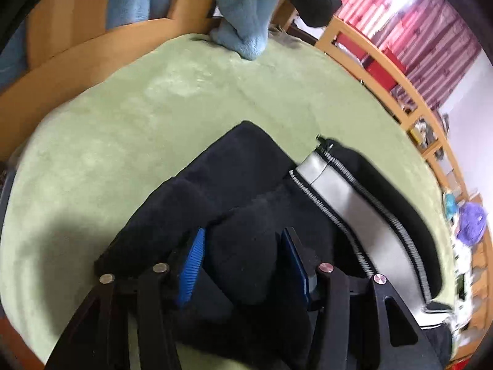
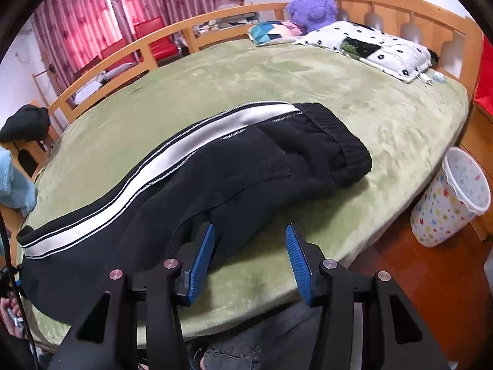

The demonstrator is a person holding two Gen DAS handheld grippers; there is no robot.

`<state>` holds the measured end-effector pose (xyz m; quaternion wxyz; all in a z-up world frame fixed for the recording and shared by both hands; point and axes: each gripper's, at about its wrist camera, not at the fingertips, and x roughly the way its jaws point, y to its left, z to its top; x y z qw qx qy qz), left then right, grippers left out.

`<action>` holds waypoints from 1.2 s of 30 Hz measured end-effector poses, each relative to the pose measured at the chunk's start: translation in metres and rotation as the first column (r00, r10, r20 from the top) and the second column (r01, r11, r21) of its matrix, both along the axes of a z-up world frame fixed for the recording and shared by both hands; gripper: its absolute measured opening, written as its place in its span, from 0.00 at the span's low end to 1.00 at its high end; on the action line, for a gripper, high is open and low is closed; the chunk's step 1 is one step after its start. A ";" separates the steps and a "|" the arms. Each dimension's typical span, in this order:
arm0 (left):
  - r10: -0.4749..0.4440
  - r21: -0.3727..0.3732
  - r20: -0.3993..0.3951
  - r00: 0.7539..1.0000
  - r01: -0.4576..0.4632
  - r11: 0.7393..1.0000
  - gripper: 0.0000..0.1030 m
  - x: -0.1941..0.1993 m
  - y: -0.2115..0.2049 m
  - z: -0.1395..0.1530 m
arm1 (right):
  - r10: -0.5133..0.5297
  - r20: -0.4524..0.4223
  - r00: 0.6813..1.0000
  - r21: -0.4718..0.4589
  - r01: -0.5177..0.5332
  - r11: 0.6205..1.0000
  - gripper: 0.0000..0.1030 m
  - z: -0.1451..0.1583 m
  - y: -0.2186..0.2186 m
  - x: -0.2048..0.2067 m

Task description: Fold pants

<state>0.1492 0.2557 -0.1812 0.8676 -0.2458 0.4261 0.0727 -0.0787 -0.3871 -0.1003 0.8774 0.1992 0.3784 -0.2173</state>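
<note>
Black pants (image 2: 215, 169) with a white zip-edged side stripe (image 2: 172, 151) lie along the green bed (image 2: 385, 129), waistband to the right. In the left wrist view the pants (image 1: 240, 166) are bunched between the blue pads of my left gripper (image 1: 243, 246), whose jaws stand wide around a fold of black cloth; the leg end lies folded over. My right gripper (image 2: 249, 240) is open above the near edge of the bed, its left pad (image 2: 203, 252) touching the pants' edge, its right pad over bare blanket.
A purple plush toy (image 2: 311, 6), a patterned cushion (image 2: 274, 32) and a dotted pillow (image 2: 369, 49) lie at the headboard. A star-print bin (image 2: 453, 197) stands on the floor to the right. A blue blanket (image 1: 243, 15) hangs over the wooden footboard.
</note>
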 end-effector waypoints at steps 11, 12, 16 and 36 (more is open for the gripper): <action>0.017 0.010 0.159 0.987 -0.019 1.000 0.08 -0.046 0.045 0.060 | 0.096 0.031 0.995 0.003 -0.096 0.995 0.46 0.010 0.041 0.042; 0.004 0.017 0.136 0.991 -0.007 1.000 0.09 -0.042 0.044 0.051 | 0.117 0.033 0.993 0.006 -0.118 0.993 0.46 0.009 0.047 0.047; 0.027 0.096 -0.031 0.999 -0.024 0.995 0.37 -0.038 0.044 0.013 | 0.169 0.025 0.985 0.033 -0.170 0.985 0.46 0.000 0.063 0.060; 0.093 -0.128 0.106 0.990 -0.080 0.989 0.49 -0.113 0.085 0.015 | 0.178 -0.019 0.984 0.104 -0.175 0.979 0.47 -0.027 0.075 0.053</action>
